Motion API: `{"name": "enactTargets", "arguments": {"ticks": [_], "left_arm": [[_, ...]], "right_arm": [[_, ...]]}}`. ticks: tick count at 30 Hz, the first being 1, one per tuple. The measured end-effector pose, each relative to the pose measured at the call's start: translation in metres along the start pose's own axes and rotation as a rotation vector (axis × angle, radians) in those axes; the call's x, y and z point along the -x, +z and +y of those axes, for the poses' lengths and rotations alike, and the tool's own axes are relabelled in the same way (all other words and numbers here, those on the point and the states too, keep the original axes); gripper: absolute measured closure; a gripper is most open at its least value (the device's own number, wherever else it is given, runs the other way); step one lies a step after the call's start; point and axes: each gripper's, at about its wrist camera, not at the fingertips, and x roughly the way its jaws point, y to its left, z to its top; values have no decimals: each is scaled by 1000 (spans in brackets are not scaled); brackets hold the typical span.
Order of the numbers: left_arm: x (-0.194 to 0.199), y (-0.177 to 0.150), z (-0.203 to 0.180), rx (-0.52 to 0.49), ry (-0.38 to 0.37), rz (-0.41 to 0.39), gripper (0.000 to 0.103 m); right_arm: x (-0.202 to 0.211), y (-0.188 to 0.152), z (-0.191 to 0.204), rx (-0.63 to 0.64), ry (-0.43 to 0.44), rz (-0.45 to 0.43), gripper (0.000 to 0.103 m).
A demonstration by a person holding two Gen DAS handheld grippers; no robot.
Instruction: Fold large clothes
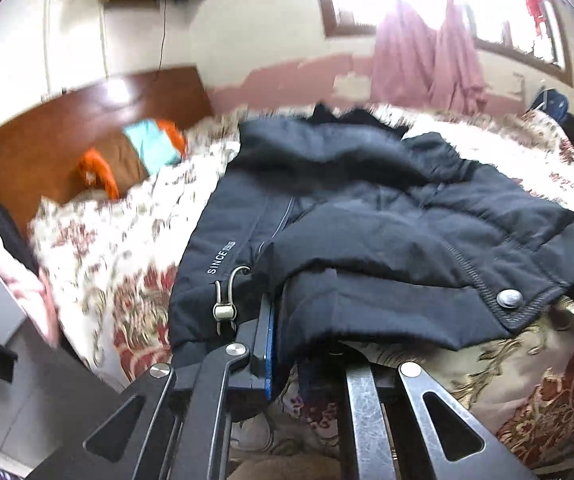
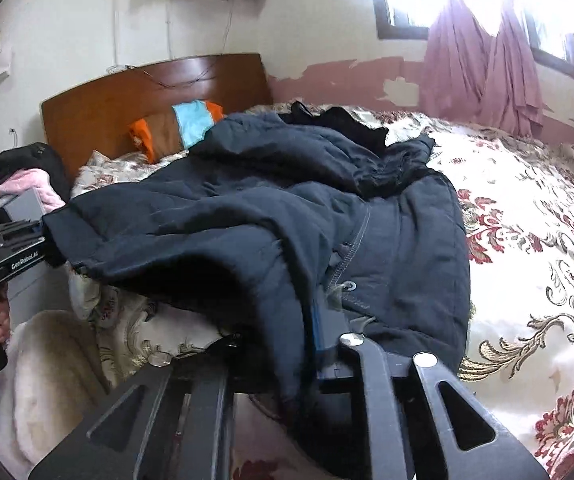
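Observation:
A dark navy padded jacket [image 1: 367, 220] lies crumpled on the floral bedspread [image 1: 119, 248], with its snap-button hem toward me. My left gripper [image 1: 283, 332] is shut on the jacket's near hem, next to the drawstring toggle; cloth covers one finger. In the right wrist view the same jacket [image 2: 247, 208] spreads across the bed. My right gripper [image 2: 311, 336] is shut on a fold of its lower edge, and fabric drapes over the left finger. The left gripper [image 2: 27, 244] shows at the left edge there, clamped on the jacket's other corner, which hangs a little above the bed.
A wooden headboard [image 2: 147, 96] stands at the far end with an orange, brown and blue pillow [image 2: 179, 128]. Pink curtains [image 2: 483, 60] hang under a bright window. A bedside stand with pink cloth [image 2: 27, 188] is at left. A cream fluffy blanket [image 2: 47, 368] lies by the near edge.

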Motion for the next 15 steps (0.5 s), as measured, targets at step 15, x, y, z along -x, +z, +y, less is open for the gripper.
{"name": "enactTargets", "arguments": {"ticks": [15], "left_arm": [[113,-2,2,94,-22,-182,96]], "right_arm": [[113,5,-2,101,46,-219,94]]}}
